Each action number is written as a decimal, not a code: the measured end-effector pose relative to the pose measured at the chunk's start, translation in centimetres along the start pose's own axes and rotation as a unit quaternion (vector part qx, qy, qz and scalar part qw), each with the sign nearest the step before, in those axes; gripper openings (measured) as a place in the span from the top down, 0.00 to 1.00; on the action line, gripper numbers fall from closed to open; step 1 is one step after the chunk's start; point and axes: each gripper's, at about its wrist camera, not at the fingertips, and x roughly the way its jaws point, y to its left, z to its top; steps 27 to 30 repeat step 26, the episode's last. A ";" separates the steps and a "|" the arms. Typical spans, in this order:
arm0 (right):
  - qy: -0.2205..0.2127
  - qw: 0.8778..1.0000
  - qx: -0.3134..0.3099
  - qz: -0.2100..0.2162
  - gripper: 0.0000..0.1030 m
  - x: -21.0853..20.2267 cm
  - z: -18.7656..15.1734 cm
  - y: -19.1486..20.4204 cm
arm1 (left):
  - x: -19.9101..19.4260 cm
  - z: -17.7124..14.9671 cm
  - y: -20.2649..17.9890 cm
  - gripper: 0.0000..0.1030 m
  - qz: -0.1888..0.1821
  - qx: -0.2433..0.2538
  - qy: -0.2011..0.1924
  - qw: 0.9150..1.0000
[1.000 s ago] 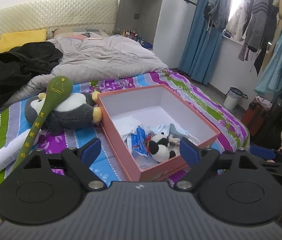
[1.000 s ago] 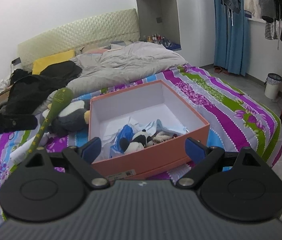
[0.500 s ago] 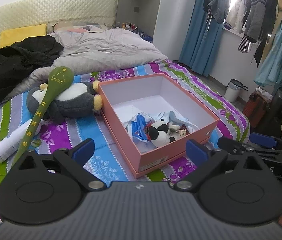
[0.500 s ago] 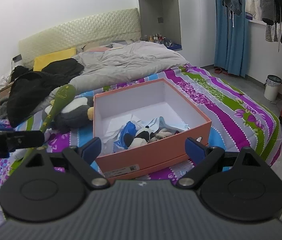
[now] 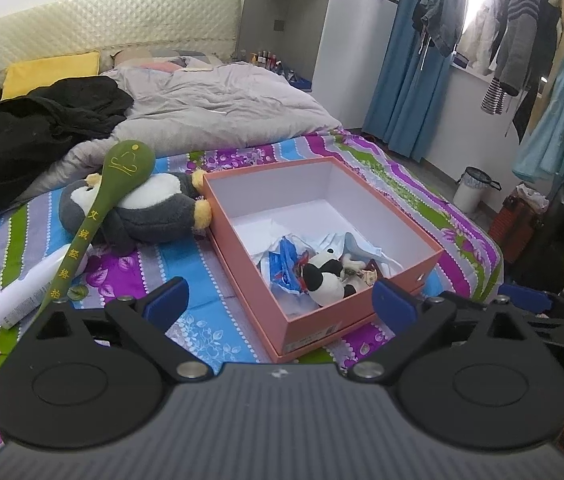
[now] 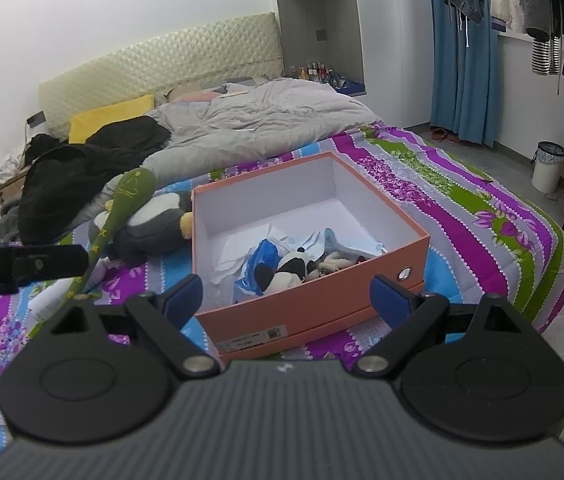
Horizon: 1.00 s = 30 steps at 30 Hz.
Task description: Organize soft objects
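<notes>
On striped bed, pink box [image 5: 361,322] holding panda plush [image 5: 323,278], perhaps wrappers, both jaws apart.

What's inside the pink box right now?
In the pink box: a small panda plush, a blue plastic bag and crumpled white paper. Anything beneath them is hidden.

Left claw [image 5: 280,302] gapes empty above the box [image 5: 242,248] holding a panda plush [image 5: 323,276].

We're looking at a salmon-pink cardboard box [image 5: 355,318] with white inner walls, a black-and-white panda plush [image 5: 323,278] inside, a grey-and-white penguin plush with yellow feet [image 5: 150,214], an olive-green padded mallet with yellow lettering [image 5: 116,178], and a purple, blue and green floral-striped bedsheet [image 6: 461,208].
</notes>
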 end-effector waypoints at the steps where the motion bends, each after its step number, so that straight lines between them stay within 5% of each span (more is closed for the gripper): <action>1: -0.001 1.000 -0.001 -0.001 0.10 0.0 0.0 0.0 | 0.0 0.1 0.0 0.03 0.001 -0.002 0.000 1.000; 30: -0.003 1.000 -0.003 -0.010 0.10 -0.2 0.1 0.1 | -0.1 0.3 0.1 0.02 0.007 -0.004 -0.004 1.000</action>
